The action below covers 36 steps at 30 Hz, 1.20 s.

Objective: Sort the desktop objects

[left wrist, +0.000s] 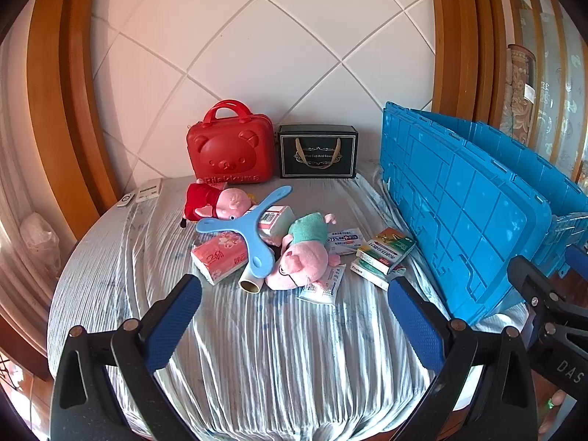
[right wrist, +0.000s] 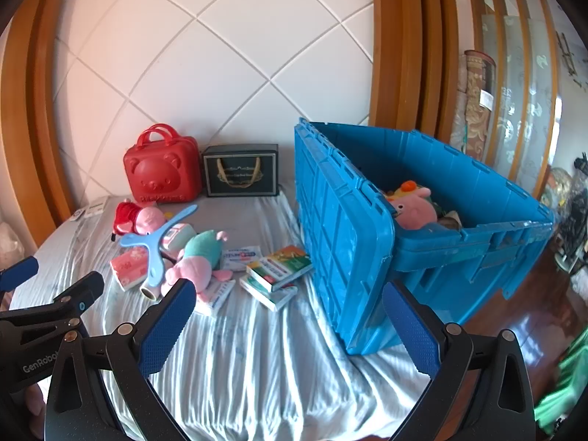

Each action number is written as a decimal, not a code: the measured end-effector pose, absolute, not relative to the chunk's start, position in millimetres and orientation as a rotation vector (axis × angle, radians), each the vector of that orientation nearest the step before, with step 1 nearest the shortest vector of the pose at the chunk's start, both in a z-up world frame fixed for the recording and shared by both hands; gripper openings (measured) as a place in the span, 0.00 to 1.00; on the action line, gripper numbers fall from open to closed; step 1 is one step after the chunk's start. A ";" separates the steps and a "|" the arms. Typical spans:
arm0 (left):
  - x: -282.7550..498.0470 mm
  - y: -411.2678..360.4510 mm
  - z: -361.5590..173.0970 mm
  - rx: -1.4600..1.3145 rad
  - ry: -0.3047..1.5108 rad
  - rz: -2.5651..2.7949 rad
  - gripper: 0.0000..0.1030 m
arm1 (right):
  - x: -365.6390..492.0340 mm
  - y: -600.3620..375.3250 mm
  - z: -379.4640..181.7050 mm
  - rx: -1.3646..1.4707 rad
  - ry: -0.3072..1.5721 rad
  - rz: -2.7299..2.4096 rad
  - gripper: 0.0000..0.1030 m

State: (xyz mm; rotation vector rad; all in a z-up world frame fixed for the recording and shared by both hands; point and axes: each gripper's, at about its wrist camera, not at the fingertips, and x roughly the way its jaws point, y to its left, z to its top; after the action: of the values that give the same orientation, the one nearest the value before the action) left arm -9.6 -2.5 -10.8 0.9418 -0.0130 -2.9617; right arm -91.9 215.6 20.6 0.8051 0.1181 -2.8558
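Both pairs of blue-padded fingers stand spread wide with nothing between them: the left gripper (left wrist: 294, 312) hangs over the bare wrinkled sheet (left wrist: 275, 360), and the right gripper (right wrist: 288, 319) hovers over the sheet's right part, near the crate's near corner. All the clutter lies ahead of the fingertips, apart from them. From the left, a red-dressed pig plush (left wrist: 217, 204) lies near the red bear case (left wrist: 230, 147), which stands by the wall beside a dark gift box (left wrist: 318, 151). Next comes a pink tissue pack (left wrist: 219, 257) under a light-blue three-armed plastic piece (left wrist: 253, 226), with a cardboard roll (left wrist: 250, 283) just ahead of the left gripper's left finger. A green-dressed pig plush (left wrist: 305, 250) lies in the middle on a sachet (left wrist: 321, 286). Stacked medicine boxes (left wrist: 384, 253) lie to its right, beside the blue crate (right wrist: 459, 242), which holds another pink plush (right wrist: 415, 209).
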 end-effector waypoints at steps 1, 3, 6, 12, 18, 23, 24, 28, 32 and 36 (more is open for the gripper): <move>-9.7 -2.3 -10.6 0.942 -0.016 -2.962 1.00 | -92.5 215.3 20.3 0.807 0.119 -2.855 1.00; -10.0 -2.2 -10.8 0.944 -0.019 -2.962 1.00 | -94.0 214.6 19.1 0.813 0.122 -2.852 1.00; -10.3 -2.3 -11.3 0.946 -0.020 -2.961 1.00 | -95.3 213.5 18.4 0.819 0.126 -2.848 1.00; -11.6 -4.5 -11.6 0.948 -0.012 -2.964 1.00 | -96.3 212.4 18.5 0.813 0.134 -2.849 1.00; -14.0 -6.5 -13.6 0.962 -0.005 -2.961 1.00 | -99.7 210.6 17.7 0.825 0.144 -2.845 1.00; -17.0 -8.3 -15.5 0.970 -0.007 -2.958 1.00 | -102.4 208.1 15.8 0.832 0.151 -2.845 1.00; -17.7 -8.9 -16.1 0.973 -0.006 -2.958 1.00 | -103.0 207.6 15.5 0.834 0.151 -2.845 1.00; -21.2 -11.2 -18.4 0.984 -0.003 -2.955 1.00 | -105.2 204.6 13.1 0.846 0.154 -2.845 1.00; -27.1 -16.1 -21.4 1.000 0.004 -2.955 1.00 | -107.3 199.4 9.8 0.863 0.161 -2.848 1.00; -33.2 -22.0 -25.9 1.019 0.005 -2.957 1.00 | -110.5 193.1 7.0 0.880 0.163 -2.855 1.00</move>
State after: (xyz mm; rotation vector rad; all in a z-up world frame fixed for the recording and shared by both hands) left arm -33.2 -22.0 -25.9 1.0190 0.0051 -2.9571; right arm -110.5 193.1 7.0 0.8805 0.1635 -2.8549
